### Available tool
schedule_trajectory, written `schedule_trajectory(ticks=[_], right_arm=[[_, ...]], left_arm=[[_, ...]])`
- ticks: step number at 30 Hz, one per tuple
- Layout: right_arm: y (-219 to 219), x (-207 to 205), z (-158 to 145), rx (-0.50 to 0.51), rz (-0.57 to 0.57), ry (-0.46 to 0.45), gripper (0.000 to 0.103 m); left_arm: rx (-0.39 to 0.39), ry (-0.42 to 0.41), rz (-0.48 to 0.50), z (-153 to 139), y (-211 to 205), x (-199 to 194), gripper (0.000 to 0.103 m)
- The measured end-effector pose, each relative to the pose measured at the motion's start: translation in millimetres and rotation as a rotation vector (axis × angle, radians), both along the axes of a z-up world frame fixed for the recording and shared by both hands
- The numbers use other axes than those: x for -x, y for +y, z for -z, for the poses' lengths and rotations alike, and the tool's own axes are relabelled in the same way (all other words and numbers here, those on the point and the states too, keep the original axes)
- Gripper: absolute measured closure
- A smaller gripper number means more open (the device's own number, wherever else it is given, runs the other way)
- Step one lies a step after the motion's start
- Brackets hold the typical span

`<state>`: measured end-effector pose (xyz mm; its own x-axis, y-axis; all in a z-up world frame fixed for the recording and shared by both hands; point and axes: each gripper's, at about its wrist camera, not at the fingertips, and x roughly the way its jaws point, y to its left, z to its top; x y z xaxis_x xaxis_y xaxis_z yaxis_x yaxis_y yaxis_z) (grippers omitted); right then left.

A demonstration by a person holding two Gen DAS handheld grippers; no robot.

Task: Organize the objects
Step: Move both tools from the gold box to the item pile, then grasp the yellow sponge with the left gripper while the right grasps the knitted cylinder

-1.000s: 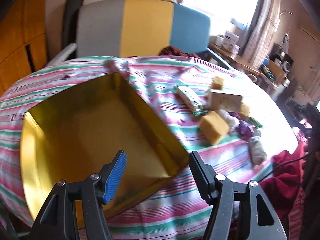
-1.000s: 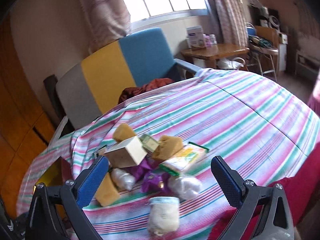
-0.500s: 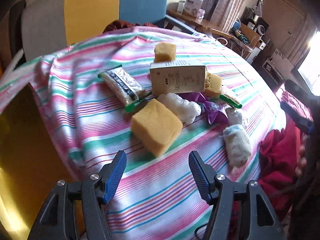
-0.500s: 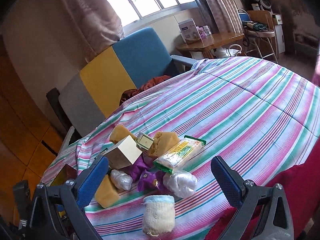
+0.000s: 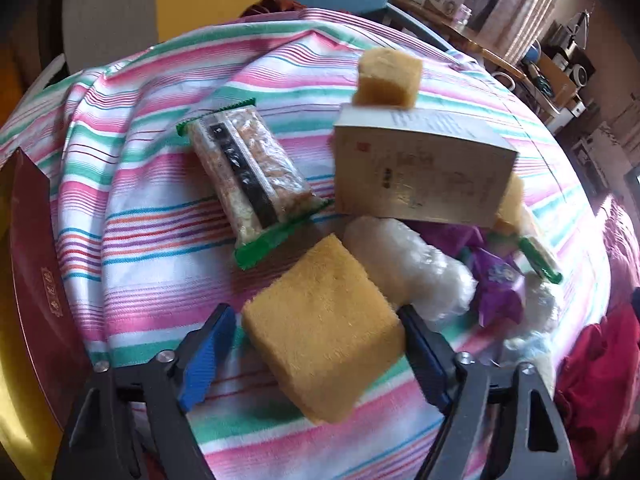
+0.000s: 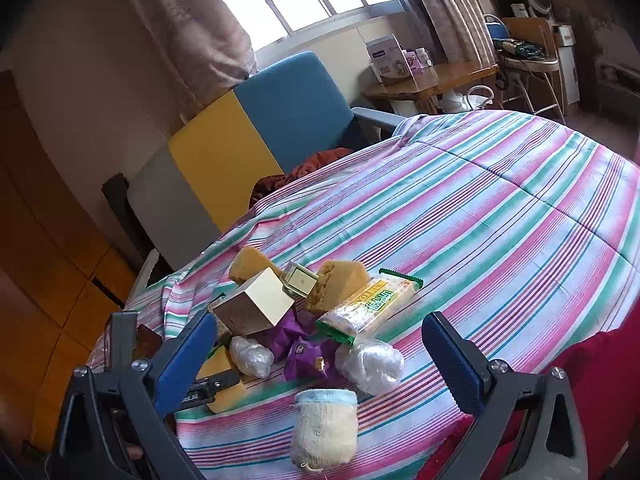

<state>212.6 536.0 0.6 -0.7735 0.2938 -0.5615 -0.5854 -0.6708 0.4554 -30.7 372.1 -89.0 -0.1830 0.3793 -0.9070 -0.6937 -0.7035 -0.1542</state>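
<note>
Since a second ago the left gripper (image 5: 316,350) has swung away from the open yellow-lined box and come down over the pile, and its jaws are opening with the big yellow sponge (image 5: 324,336) between them; the right-hand pad sits against the sponge's edge while the left pad stands clear of it, so nothing is clamped. Spread beneath everything, the striped cloth (image 5: 160,216) fills the left wrist view, and the dark red box (image 5: 36,280) shows at nine o'clock with its yellow lining along the edge. At one o'clock from the sponge stands the pale carton (image 5: 416,176), with a smaller sponge cube (image 5: 388,76) at its twelve o'clock. A clear snack bar packet (image 5: 252,176) with green ends lies at eleven o'clock from the big sponge, near it but apart. Touching the sponge at two o'clock is a white plastic-wrapped roll (image 5: 416,272), and at three o'clock of that lies a purple wrapper (image 5: 500,284). Seen from the right wrist, the right gripper (image 6: 320,350) hangs above the pile, jaws wide apart and empty, with a small knitted pouch (image 6: 324,428) at six o'clock of the heap.
</note>
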Motion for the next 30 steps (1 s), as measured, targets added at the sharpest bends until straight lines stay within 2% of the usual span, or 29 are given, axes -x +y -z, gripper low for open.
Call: schedule_trajectory(ticks=[1,4,12,16,21,24,25,27,29,30], right_arm=[[0,0,0,0.002,-0.002,-0.001,0.0],[1,3,2,0.013,-0.017,-0.009,0.0],[1,13,8,0.04,-0.057,-0.071,0.0],[3,22,14,0.076,-0.096,-0.119,0.0],[-1,40,25,0.101,-0.165,-0.229,0.0],[-10,56,35,0.101,-0.232,-0.331,0.001],[-13,61,38,0.092,-0.246,-0.374,0.003],[-18,69,44,0.071,-0.259,-0.45,0.017],[-21,77,55,0.077,-0.27,-0.541,0.026],[-22,80,60,0.087,-0.272,-0.582,0.027]], left_arm=[[-0.011,0.018,0.011,-1,-1,-3,0.036],[-0.03,0.037,0.048,-3,-10,-15,0.041],[-0.081,0.129,0.121,-16,-37,-49,0.043],[-0.121,0.138,0.14,-28,-54,-60,0.043],[-0.148,0.133,0.139,-35,-67,-71,0.043],[-0.166,0.149,0.138,-44,-81,-75,0.043],[-0.174,0.155,0.135,-48,-85,-76,0.043],[-0.19,0.167,0.126,-56,-96,-78,0.043],[-0.209,0.17,0.122,-64,-105,-77,0.043],[-0.218,0.175,0.117,-67,-109,-76,0.043]])
